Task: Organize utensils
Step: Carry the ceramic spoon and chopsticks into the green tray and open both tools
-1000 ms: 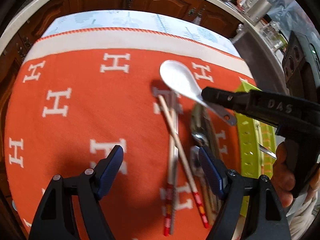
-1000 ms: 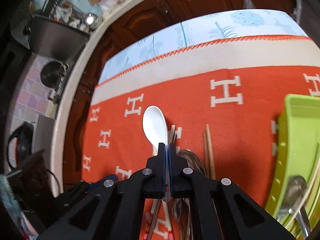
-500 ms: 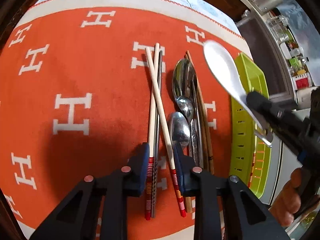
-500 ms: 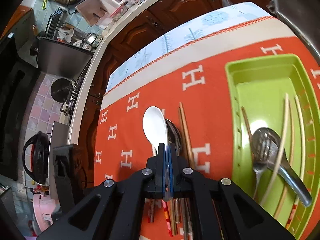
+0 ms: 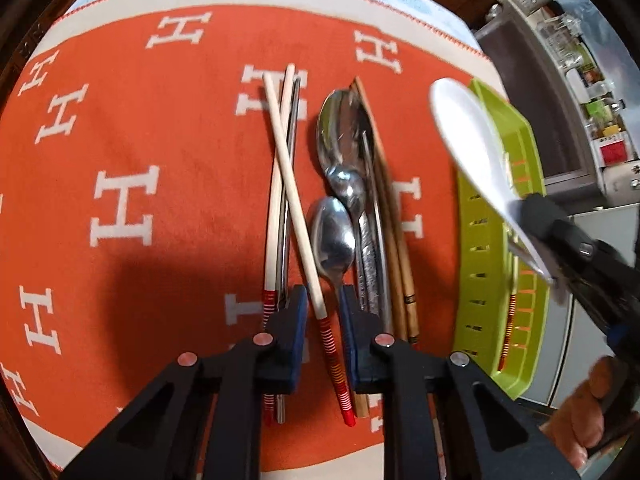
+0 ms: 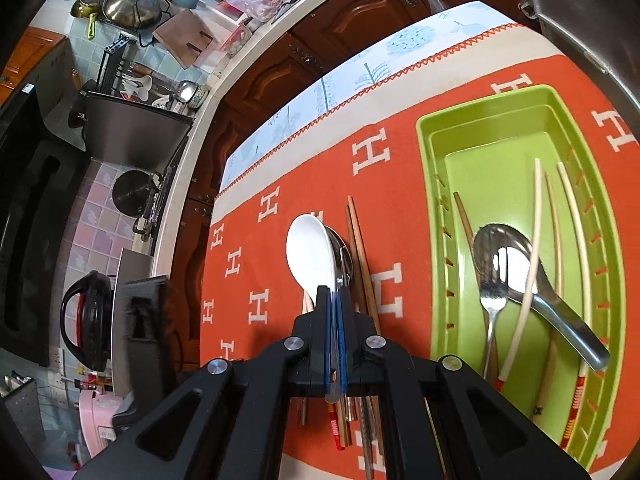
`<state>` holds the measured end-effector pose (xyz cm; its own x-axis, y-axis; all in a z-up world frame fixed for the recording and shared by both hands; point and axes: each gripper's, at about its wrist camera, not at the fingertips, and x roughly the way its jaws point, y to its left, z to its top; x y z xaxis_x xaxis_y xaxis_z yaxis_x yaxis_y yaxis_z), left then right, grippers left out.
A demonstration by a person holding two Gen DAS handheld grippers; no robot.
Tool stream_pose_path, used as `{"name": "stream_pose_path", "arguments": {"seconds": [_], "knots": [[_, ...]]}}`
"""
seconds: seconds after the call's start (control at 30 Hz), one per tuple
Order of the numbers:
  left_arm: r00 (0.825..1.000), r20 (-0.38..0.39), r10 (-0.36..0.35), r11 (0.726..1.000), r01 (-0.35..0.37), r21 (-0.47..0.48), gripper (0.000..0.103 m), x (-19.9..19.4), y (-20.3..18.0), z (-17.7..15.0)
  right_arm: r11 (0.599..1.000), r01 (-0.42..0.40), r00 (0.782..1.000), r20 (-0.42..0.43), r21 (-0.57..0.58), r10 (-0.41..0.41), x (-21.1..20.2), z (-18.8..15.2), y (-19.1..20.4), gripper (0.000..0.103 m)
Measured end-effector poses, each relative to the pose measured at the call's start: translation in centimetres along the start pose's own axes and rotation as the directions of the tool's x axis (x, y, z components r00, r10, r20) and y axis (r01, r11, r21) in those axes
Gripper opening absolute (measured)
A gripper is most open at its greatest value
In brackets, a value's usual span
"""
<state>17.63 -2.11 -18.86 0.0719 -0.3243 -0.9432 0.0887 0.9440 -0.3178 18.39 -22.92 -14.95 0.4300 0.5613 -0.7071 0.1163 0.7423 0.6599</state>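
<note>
Left wrist view: your left gripper [image 5: 323, 312] is low over the orange cloth [image 5: 160, 200], and its two fingers sit close on each side of one cream chopstick [image 5: 294, 208] with a red striped end. I cannot tell if the pads touch it, so I cannot tell if the tongs pinch it.
Pile on the cloth: a second cream chopstick [image 5: 276, 184] crosses under the first one. Just to the right lie three metal spoons [image 5: 334, 232] and two brown chopsticks [image 5: 394, 236], all side by side.
White spoon: your right gripper [image 6: 335, 320] has its tongs pressed together on the handle of the white spoon [image 6: 310, 256]. The spoon is up in the air, with its bowl pointing away from you.
Where the spoon is: in the left wrist view the white spoon [image 5: 468, 140] hangs over the near edge of the green tray [image 5: 480, 260].
Right wrist view: the green tray [image 6: 432, 184] lies on the cloth to the right of the pile. In it you have a big metal ladle [image 6: 532, 280], a fork [image 6: 493, 312], cream chopsticks [image 6: 528, 288] and a brown chopstick [image 6: 464, 216].
</note>
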Motion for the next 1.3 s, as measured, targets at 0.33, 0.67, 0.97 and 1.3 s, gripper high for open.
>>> {"name": "stream_pose_path", "arguments": {"seconds": [0.33,0.67,0.97,1.3], "knots": [[0.995,0.084,0.060,0.998,-0.061,0.012,0.005,0.3,-1.5,-0.6,1.000,-0.011,0.997,0.075,0.029,0.008,-5.2,-1.2,-1.6,0.002],[0.983,0.175,-0.054,0.998,0.051,0.025,0.003,-5.1,-3.8,-2.4,0.980,0.104,0.974,0.181,0.172,-0.135,-10.8,-1.8,-8.1,0.002],[0.979,0.147,-0.143,0.981,0.120,0.155,0.003,-6.7,-9.9,-1.6,0.922,0.285,0.916,0.210,0.261,-0.343,-11.0,-1.5,-11.8,0.002],[0.995,0.017,-0.101,0.970,0.094,0.226,0.004,-0.6,-15.1,0.0,0.927,0.257,0.949,0.110,0.273,-0.295,-6.6,-0.7,-12.3,0.008]]}}
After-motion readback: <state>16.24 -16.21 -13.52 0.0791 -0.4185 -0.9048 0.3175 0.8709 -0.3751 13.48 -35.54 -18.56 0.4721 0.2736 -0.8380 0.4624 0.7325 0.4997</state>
